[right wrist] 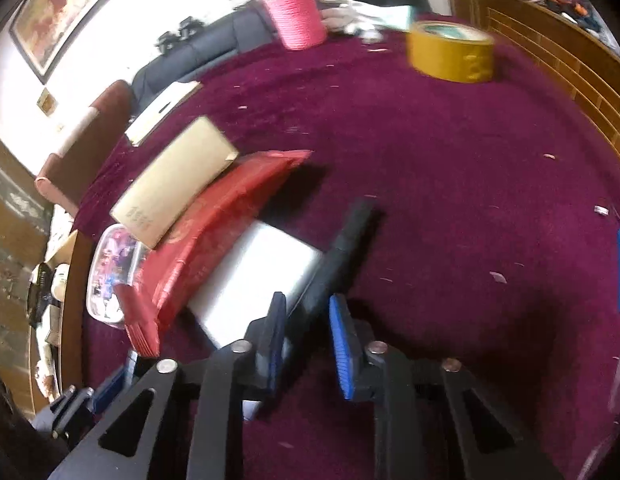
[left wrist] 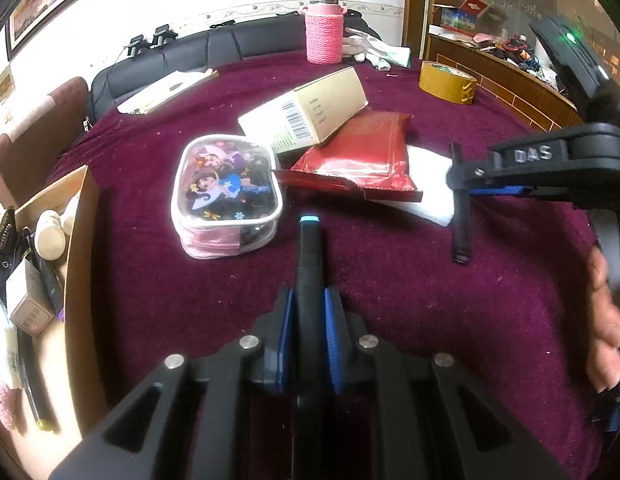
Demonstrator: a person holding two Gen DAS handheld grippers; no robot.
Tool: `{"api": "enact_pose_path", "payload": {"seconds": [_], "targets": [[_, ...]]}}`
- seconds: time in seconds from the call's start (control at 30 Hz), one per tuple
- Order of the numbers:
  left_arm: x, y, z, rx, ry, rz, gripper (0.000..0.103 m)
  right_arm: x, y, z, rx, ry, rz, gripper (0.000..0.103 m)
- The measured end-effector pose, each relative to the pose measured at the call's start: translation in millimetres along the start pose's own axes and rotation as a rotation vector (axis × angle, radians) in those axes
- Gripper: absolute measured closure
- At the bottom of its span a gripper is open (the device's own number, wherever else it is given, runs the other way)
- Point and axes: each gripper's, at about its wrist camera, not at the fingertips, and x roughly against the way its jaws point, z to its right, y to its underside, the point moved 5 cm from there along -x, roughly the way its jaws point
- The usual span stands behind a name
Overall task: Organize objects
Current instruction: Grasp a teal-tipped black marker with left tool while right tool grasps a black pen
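In the left wrist view my left gripper (left wrist: 308,308) is shut on a black marker (left wrist: 308,256) with a light-blue end, which points away over the maroon tablecloth (left wrist: 389,300). To the right, my right gripper (left wrist: 459,178) is shut on a slim black pen (left wrist: 461,220) that stands nearly upright by the white pad (left wrist: 427,188). The right wrist view shows the same pen (right wrist: 345,240) running out between the blue pads (right wrist: 341,336) of the right gripper (right wrist: 308,316). A cartoon pouch (left wrist: 226,192), a beige box (left wrist: 306,112) and a red packet (left wrist: 357,156) lie ahead.
An open cardboard box (left wrist: 76,260) at the left edge holds bottles, pens and small cartons. A yellow tape roll (left wrist: 447,82) and a pink knit-covered bottle (left wrist: 323,32) stand at the far side. A person's hand (left wrist: 605,320) grips the right tool. A wooden rail (right wrist: 569,76) borders the right.
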Motion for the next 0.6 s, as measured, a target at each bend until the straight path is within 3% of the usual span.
{"api": "enact_pose_path", "payload": {"seconds": [0.1,0.27,0.43,0.6], "targets": [[0.0,-0.2,1.0,-0.005,-0.006,0.001,0.088,7.4,1.0,12.3,0.047,0.109,0.017,0.084],[-0.4,-0.6,3.4,-0.023,-0.025,0.0,0.088,-2.4,9.6,-6.4,0.214,0.281,0.049,0.088],[-1.0,-0.8,4.7,-0.037,-0.058,0.001,0.086,2.4,4.6,5.6,0.137,0.19,0.055,0.088],[3.9,1.2,-6.0,0.041,0.027,0.005,0.089,23.5,-2.8,8.5,0.081,0.107,0.145,0.088]]}}
